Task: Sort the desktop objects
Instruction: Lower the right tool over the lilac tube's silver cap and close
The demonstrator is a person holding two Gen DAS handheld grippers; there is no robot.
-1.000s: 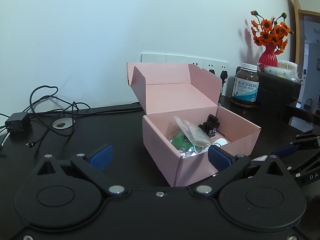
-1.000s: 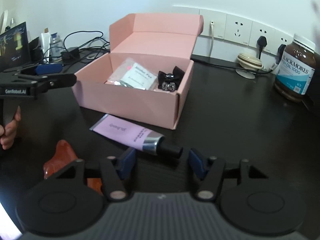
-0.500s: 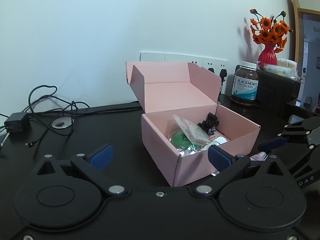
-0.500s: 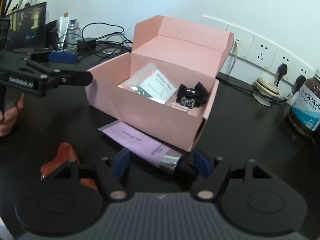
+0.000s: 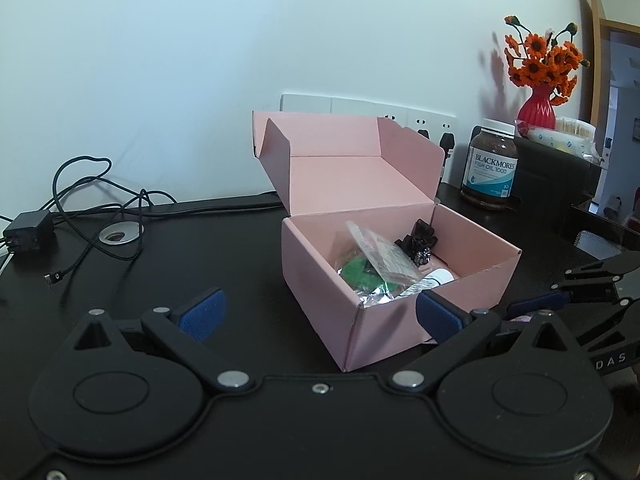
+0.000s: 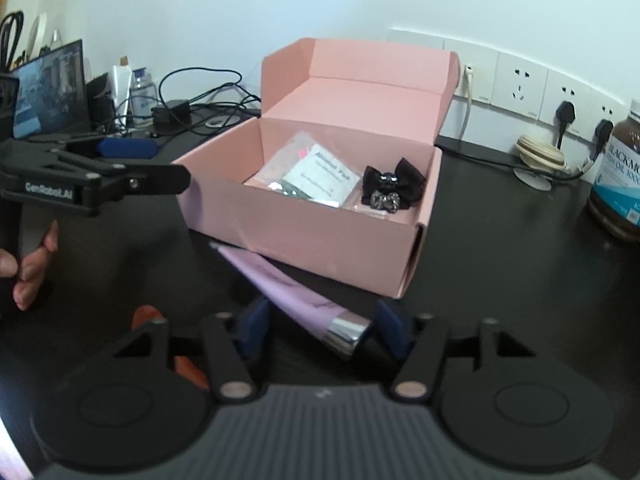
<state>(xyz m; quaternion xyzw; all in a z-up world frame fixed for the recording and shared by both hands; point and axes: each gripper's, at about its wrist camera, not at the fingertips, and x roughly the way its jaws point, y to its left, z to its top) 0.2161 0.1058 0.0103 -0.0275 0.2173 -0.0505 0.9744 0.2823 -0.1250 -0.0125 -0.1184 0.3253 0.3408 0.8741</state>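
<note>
An open pink box (image 6: pixel 312 236) stands on the black desk (image 6: pixel 500 272), also in the left wrist view (image 5: pixel 320 300). It holds foil packets (image 6: pixel 316 176) and a black bow (image 6: pixel 390 188). A lilac tube (image 6: pixel 288 288) with a silver collar lies in front of the box. My right gripper (image 6: pixel 324 332) is open, its fingers on either side of the tube's cap end. My left gripper (image 5: pixel 320 314) is open and empty, facing the box corner. An orange-brown object (image 6: pixel 148 316) lies partly hidden behind the right gripper's left finger.
A Blackmores fish-oil jar (image 5: pixel 488 168) stands right of the box. A red vase of orange flowers (image 5: pixel 538 76) is on a dark cabinet. Cables and a charger (image 5: pixel 28 230) lie at the left back. A screen (image 6: pixel 48 88) stands far left. Wall sockets (image 6: pixel 520 84) run behind.
My right gripper has moved forward and down over the lilac tube, so its fingers now straddle the cap end. The left gripper has barely moved.
</note>
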